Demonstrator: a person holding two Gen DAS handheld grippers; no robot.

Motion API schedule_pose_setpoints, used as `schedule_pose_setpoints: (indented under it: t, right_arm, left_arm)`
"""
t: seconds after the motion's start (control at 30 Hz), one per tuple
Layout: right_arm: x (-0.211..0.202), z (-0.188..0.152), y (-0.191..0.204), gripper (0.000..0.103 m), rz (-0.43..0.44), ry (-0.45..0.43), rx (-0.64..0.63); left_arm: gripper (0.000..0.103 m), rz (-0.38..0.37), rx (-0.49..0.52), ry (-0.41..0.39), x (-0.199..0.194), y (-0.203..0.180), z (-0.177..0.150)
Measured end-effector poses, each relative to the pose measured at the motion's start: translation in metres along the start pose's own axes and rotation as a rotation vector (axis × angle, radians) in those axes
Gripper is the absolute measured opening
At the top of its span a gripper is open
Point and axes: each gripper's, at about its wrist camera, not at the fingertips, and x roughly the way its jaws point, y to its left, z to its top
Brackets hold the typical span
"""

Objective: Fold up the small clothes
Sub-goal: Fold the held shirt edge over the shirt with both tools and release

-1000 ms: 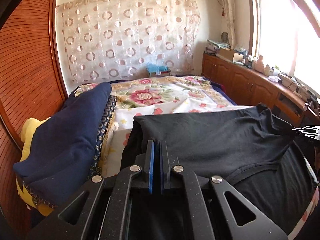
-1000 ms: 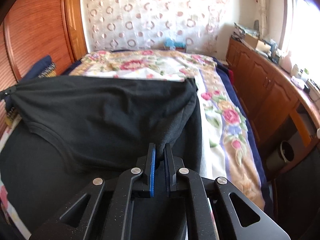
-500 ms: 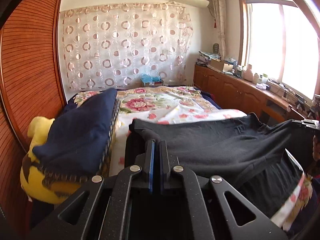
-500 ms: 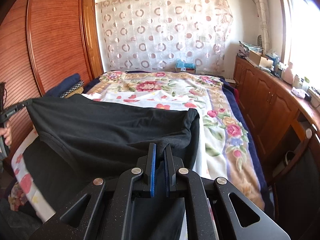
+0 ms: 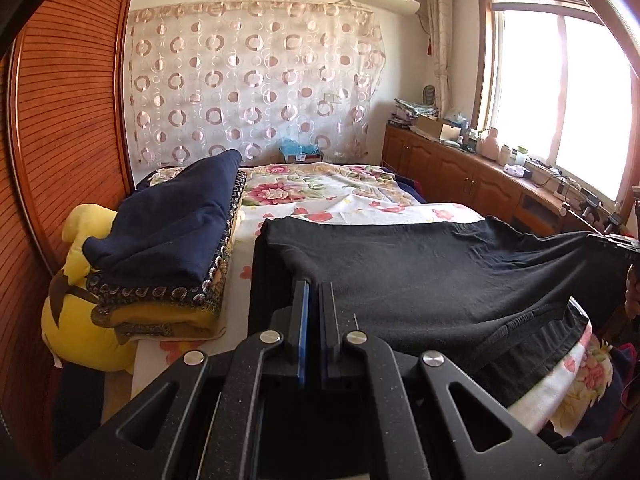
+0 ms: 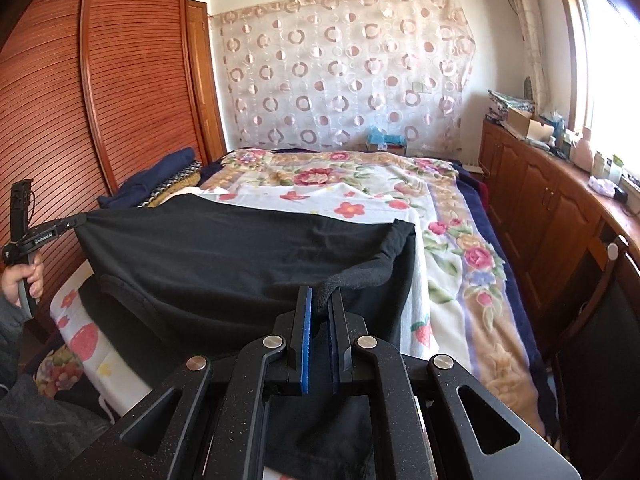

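Room: I see a bedroom with a slatted wooden wardrobe (image 6: 100,92), a circle-patterned curtain (image 5: 248,80) and a bright window (image 5: 560,92).
Bed: floral blanket (image 6: 452,232) spread across it.
Garment: black shirt (image 5: 420,272) stretched between both tools above the bed's near end, its lower part draped on the blanket.
Stack: folded navy blanket (image 5: 172,224) on a yellow plush (image 5: 80,320), left of the shirt.
Left gripper (image 5: 314,300): pressed together on the shirt's edge.
Right gripper (image 6: 320,304): I read it pinching a bunched shirt corner.
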Motion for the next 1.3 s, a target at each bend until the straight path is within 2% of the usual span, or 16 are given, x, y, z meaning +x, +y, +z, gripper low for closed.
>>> schedule_pose_setpoints:
  t: [0.23,0.43,0.7,1.0,1.3]
  right_arm:
    - [0.015,-0.026,0.004,0.007,-0.004,0.072,-0.002]
    - [0.048,-0.053,0.002,0.007,-0.03,0.167,0.011]
    - [0.065,-0.05,0.007,0.007,-0.062,0.184,0.003]
    - [0.047,-0.044,0.012,0.011,-0.077,0.133,0.005]
    - [0.052,-0.043,0.03,0.021,-0.048,0.095,-0.027]
  left_arm:
    - [0.005,0.017,-0.004,0.078,0.008,0.005,-0.034]
    - [0.005,0.022,-0.025,0.145,0.02,0.007,-0.059]
    - [0.005,0.053,-0.011,0.205,0.03,-0.002,-0.072]
    - [0.037,0.056,-0.017,0.229,0.03,0.003,-0.073]
    - [0.044,0.056,-0.017,0.262,0.038,0.009,-0.077]
